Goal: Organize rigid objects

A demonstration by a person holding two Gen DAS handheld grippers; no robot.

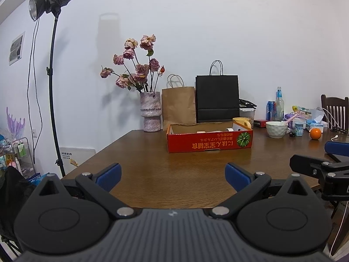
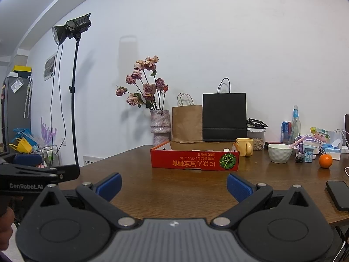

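A red cardboard box [image 1: 209, 142] [image 2: 194, 159] with a pumpkin picture lies open on the wooden table, with pale items inside. To its right stand a yellow mug [image 2: 244, 150] [image 1: 241, 122], a white bowl [image 1: 276, 129] [image 2: 280, 153] and an orange [image 1: 315, 133] [image 2: 325, 161]. My left gripper [image 1: 173, 175] is open and empty above the near table edge. My right gripper [image 2: 174, 185] is open and empty, well short of the box. The right gripper shows at the right edge of the left wrist view [image 1: 327, 159].
A vase of dried roses [image 1: 151, 113] [image 2: 160, 126], a brown bag [image 2: 187, 123] and a black bag [image 2: 224, 116] stand behind the box. Bottles, a can and clutter [image 2: 309, 139] fill the far right. A phone [image 2: 339, 194] lies near right. A light stand [image 1: 52, 87] stands left.
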